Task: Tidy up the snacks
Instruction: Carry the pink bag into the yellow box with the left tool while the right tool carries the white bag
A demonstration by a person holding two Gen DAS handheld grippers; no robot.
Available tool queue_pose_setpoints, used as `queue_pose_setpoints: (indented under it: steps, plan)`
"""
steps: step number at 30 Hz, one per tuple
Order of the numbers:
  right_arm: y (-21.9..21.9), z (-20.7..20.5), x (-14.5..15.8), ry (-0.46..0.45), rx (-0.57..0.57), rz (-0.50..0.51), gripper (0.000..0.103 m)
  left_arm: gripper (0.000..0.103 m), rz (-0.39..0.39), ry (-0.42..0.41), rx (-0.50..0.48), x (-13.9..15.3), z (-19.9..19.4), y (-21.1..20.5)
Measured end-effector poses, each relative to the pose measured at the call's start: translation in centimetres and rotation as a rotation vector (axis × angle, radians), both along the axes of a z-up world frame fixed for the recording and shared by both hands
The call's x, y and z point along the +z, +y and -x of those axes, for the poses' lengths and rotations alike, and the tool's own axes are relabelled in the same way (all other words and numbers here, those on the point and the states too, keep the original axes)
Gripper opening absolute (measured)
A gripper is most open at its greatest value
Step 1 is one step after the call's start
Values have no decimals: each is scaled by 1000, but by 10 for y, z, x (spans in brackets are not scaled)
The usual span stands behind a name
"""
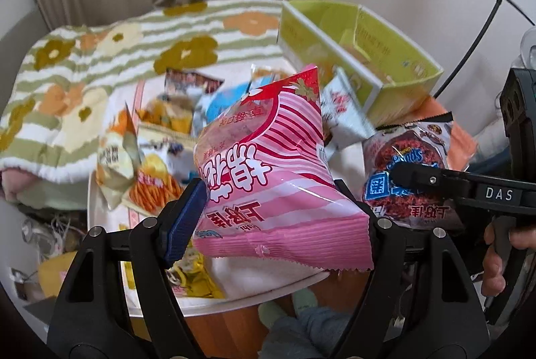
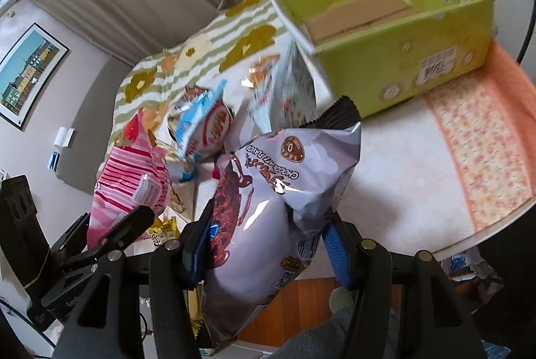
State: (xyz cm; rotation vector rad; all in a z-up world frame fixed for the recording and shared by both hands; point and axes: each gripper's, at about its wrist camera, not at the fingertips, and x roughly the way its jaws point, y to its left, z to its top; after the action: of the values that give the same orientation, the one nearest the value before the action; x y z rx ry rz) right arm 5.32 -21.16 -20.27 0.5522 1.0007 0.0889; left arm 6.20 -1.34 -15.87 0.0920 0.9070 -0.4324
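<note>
The left wrist camera is showing the left gripper [image 1: 278, 218] squeezing a pink striped snack bag [image 1: 268, 178] between its two pads, with the bag standing up and away from the fingers. Only this view is showing the person's hand [image 1: 499, 255] holding the right tool's handle, off to the right of the pink bag. It is also showing a pile of snack bags [image 1: 157, 154] lying on the round table [image 1: 214, 305] just past the left finger.

The right wrist camera is showing the right gripper [image 2: 268, 245] pinching a silver and brown chocolate snack bag [image 2: 284, 191]. Only this view is showing the bare bottom of the green box [image 2: 402, 57], which is sitting ahead of the fingers and to their right. A wall picture [image 2: 26, 74] is hanging far off to the left.

Both tools are pointing forward and down over the table, side by side, with each bag lifted clear of the pile. The two bags are looking close together, but the pictures are blurry, so I cannot tell if they are touching.

To the right of the right gripper the tablecloth [image 2: 418, 174] is lying bare up to the table's round edge. A flowered blanket [image 1: 100, 57] is lying past the snack pile.
</note>
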Motion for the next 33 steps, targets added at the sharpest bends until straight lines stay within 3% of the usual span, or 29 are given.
queue_pose_setpoints:
  steps: [12, 20, 26, 33]
  plan:
    - [-33, 5, 59, -146, -62, 24, 54, 73, 26, -123, -40, 57, -12, -30]
    - [-88, -28, 92, -223, -49, 61, 54, 73, 30, -166, -69, 78, -48, -89]
    - [-141, -68, 100, -234, -13, 95, 54, 73, 42, -149, -61, 80, -96, -150]
    - [-190, -113, 92, -196, 64, 154, 54, 73, 31, -63, -38, 58, -152, -220]
